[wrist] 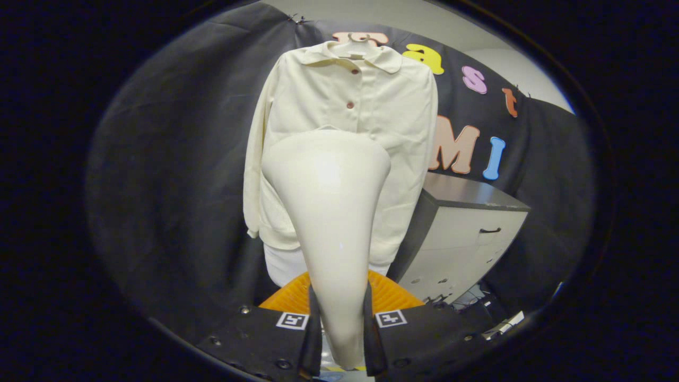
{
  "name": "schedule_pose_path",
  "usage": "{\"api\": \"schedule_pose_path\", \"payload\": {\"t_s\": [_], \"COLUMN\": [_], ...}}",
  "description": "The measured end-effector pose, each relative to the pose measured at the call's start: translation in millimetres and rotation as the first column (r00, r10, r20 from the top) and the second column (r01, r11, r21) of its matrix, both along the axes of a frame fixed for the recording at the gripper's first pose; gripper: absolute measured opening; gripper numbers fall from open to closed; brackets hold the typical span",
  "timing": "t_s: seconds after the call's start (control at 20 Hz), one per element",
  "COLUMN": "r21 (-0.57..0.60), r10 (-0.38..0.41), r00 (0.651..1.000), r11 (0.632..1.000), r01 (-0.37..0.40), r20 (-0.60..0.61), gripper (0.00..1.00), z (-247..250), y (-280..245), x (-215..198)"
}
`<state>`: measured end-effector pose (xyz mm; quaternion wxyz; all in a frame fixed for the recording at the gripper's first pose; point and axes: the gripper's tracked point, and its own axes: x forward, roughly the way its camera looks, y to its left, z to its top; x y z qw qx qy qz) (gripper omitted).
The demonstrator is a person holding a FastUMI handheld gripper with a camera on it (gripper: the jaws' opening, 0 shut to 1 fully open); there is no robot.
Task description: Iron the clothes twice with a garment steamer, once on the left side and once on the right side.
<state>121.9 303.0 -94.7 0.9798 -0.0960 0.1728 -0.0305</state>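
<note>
A cream button-up jacket (392, 106) hangs on a hanger (356, 44) against the booth's black cloth wall, straight ahead of me. My gripper (342, 329) is shut on the cream garment steamer (329, 212): both fingers (313, 331) press on its narrow handle. The steamer's wide head rises between the fingers and covers the jacket's lower middle, roughly below the second button. Whether the head touches the fabric cannot be told.
A grey drawer cabinet (467, 233) with a dark top stands to the right of the jacket. An orange ribbed object (390, 294) lies just beyond the fingers, under the jacket's hem. Something white (284, 265) hangs below the hem.
</note>
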Motion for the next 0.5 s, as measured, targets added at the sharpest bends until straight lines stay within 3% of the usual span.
{"api": "schedule_pose_path", "payload": {"t_s": [0.5], "r21": [0.060], "r10": [-0.068], "r00": [0.989], "r11": [0.996], "r01": [0.061], "r20": [0.131], "gripper": [0.31], "z": [104.8], "y": [-46.0], "x": [65.5]}}
